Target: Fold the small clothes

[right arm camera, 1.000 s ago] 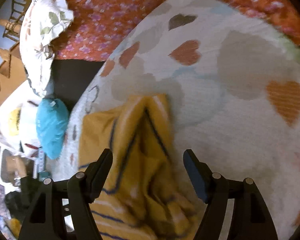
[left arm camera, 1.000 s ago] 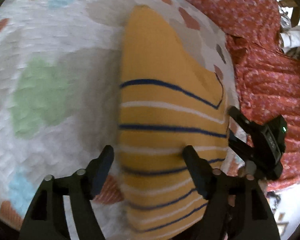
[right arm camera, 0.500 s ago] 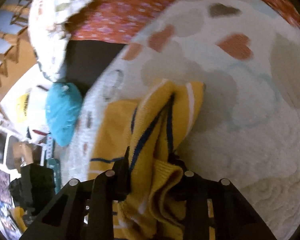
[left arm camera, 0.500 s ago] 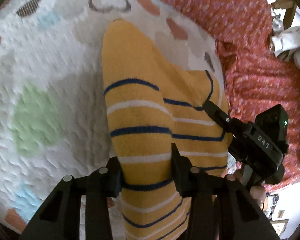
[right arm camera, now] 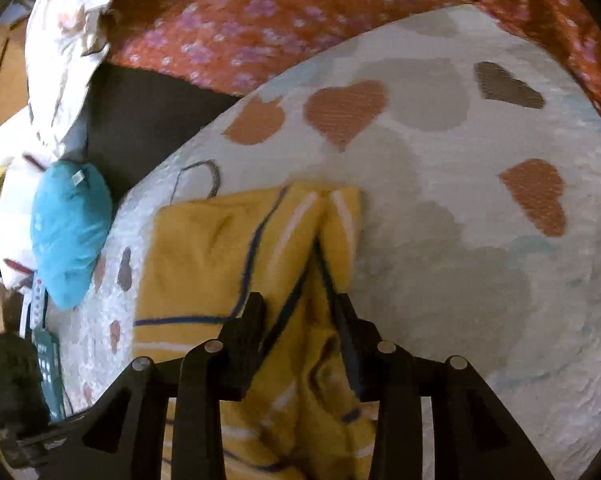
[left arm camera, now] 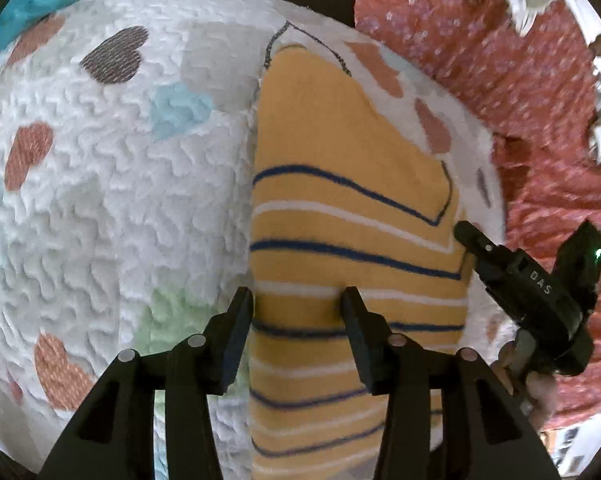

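A small yellow garment (left arm camera: 340, 208) with navy and white stripes lies on a white blanket (left arm camera: 100, 220) printed with hearts. My left gripper (left arm camera: 296, 300) is shut on the garment's left near edge. My right gripper (right arm camera: 300, 304) is shut on a bunched fold of the same garment (right arm camera: 204, 248) at its other side. The right gripper also shows in the left wrist view (left arm camera: 528, 292) at the garment's right edge. The fabric under both sets of jaws is partly hidden.
A red flowered bedcover (left arm camera: 520, 100) lies to the right of the blanket and behind it (right arm camera: 280, 32). A teal cushion (right arm camera: 68, 232) and a white flowered pillow (right arm camera: 68, 40) lie off the blanket's left edge. A remote control (right arm camera: 46, 364) lies near it.
Both grippers have closed from wide open onto the yellow garment. The garment has been drawn straighter and lies flatter on the blanket than a second ago.
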Action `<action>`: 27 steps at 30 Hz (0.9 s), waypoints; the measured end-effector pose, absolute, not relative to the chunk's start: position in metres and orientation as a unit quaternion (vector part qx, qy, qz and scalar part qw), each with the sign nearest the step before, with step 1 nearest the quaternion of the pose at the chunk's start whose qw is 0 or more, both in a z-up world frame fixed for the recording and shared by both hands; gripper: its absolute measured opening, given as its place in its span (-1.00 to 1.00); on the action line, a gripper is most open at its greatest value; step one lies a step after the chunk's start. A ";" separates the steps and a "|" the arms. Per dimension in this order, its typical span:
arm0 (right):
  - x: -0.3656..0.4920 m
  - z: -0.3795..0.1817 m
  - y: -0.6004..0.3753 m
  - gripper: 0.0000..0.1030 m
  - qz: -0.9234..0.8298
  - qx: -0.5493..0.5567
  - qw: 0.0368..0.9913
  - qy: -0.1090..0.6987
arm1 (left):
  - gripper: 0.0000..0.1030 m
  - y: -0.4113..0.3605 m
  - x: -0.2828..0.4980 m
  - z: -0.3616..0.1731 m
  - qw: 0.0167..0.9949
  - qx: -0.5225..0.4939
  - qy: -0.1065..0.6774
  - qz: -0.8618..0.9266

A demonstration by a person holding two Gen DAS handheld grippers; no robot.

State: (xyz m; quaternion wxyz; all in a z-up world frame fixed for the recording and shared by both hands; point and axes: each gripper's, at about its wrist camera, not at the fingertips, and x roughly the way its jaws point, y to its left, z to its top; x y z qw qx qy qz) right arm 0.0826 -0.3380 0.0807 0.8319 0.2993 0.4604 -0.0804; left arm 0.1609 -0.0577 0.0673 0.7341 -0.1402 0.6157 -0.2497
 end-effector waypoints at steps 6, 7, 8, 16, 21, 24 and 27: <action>0.043 0.133 -0.307 -0.22 -0.014 0.257 0.875 0.411 | -0.11 -0.024 0.121 0.073 0.760 -0.131 0.590 -0.241; 0.042 0.134 -0.299 -0.22 0.005 0.256 0.874 0.413 | -0.11 -0.017 0.113 0.075 0.764 -0.132 0.586 -0.235; 0.041 0.133 -0.289 -0.22 0.024 0.257 0.871 0.417 | -0.11 -0.015 0.105 0.078 0.769 -0.131 0.582 -0.230; 0.048 0.068 -0.297 -0.50 -0.045 0.304 0.829 0.468 | 0.21 0.010 0.037 0.142 0.866 -0.052 0.472 -0.157; 0.006 0.113 -0.275 0.14 -0.087 0.228 0.868 0.432 | 0.84 0.016 -0.012 0.195 0.942 0.020 0.331 -0.054; -0.032 0.132 -0.264 0.16 -0.087 0.212 0.880 0.415 | 0.99 0.023 -0.033 0.217 0.958 0.025 0.284 -0.027; -0.059 0.141 -0.252 0.17 -0.095 0.199 0.884 0.412 | 0.99 0.028 -0.048 0.237 0.962 0.019 0.271 -0.015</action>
